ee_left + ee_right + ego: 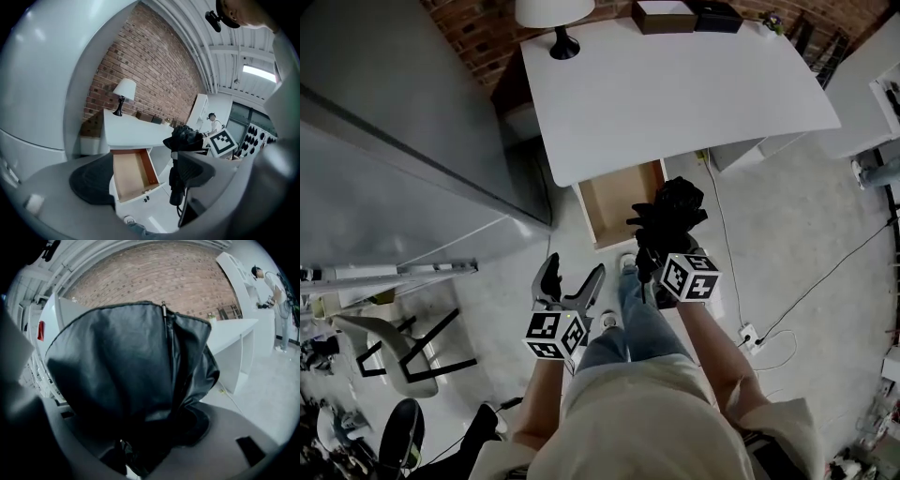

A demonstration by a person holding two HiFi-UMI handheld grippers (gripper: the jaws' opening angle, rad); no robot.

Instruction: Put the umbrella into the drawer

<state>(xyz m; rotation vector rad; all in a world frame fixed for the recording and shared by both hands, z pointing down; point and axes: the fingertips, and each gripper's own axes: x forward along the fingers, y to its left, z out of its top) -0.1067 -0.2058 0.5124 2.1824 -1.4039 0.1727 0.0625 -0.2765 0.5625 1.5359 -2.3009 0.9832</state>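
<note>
The drawer under the white counter stands pulled out, and its wooden bottom is bare, so this step looks already done. The umbrella, black and folded into a bundle, is not yet inside. It is carried in the air in the right hand-held gripper, which is clamped on it. In the right gripper view the black cloth of the umbrella fills nearly all the space between the jaws.

In the head view the umbrella is at about 3 o'clock from the drawer, just beside its right wall and above the floor. How high it hangs over the drawer I cannot tell.

The left hand-held gripper has its jaws wide apart with nothing between them. It hangs at about 7 o'clock from the drawer, apart from it. In its own view the open drawer is seen through the gap between the jaws, with the umbrella at about 2 o'clock from it.

What is left, as I judge: to bring the umbrella over the opening, lay it inside, let it go, and probably push the drawer shut.
</note>
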